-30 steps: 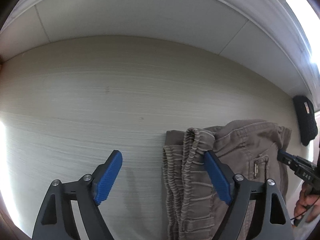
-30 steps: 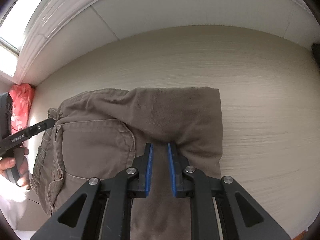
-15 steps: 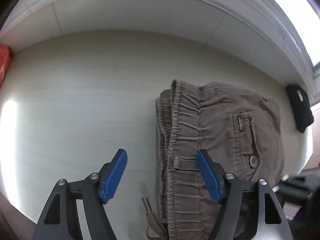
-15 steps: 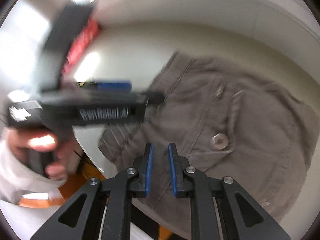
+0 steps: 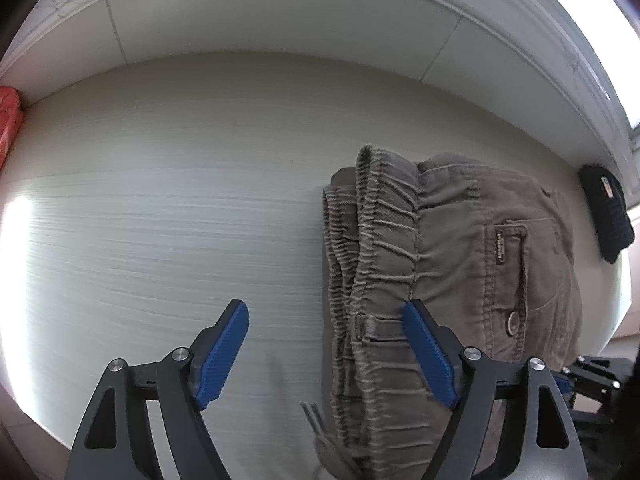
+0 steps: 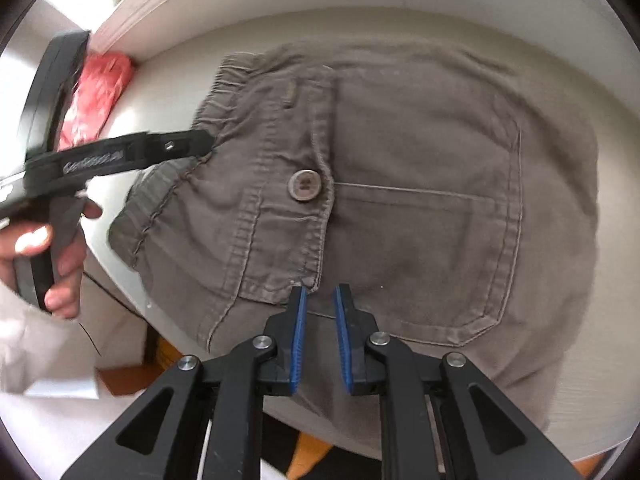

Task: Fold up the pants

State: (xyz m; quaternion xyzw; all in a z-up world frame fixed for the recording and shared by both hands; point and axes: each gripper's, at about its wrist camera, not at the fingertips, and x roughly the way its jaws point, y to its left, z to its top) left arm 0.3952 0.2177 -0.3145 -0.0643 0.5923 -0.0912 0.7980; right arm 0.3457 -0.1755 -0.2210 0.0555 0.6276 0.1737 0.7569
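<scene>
The brown pants (image 5: 452, 280) are located on the pale wood-grain table (image 5: 160, 220), folded into a compact stack with the elastic waistband turned toward the open tabletop and a buttoned back pocket (image 6: 420, 248) facing up. The left gripper (image 5: 326, 344) is held above the waistband edge with its jaws wide apart and opening; one blue pad is seen over bare table and the other over the waistband, and no fabric is pressed between them. In the right wrist view, the left gripper (image 6: 188, 146) is seen from the side, gripped by a hand (image 6: 48, 256) in a light sleeve. The right gripper (image 6: 320, 312) is positioned over the pocket area near the table's front edge, its jaws nearly together with only a narrow gap, and nothing is seen clamped between the pads. A red patterned item (image 6: 96, 96) is found at the wall beyond the pants, and a black object (image 5: 606, 216) lies at the table's far corner.
</scene>
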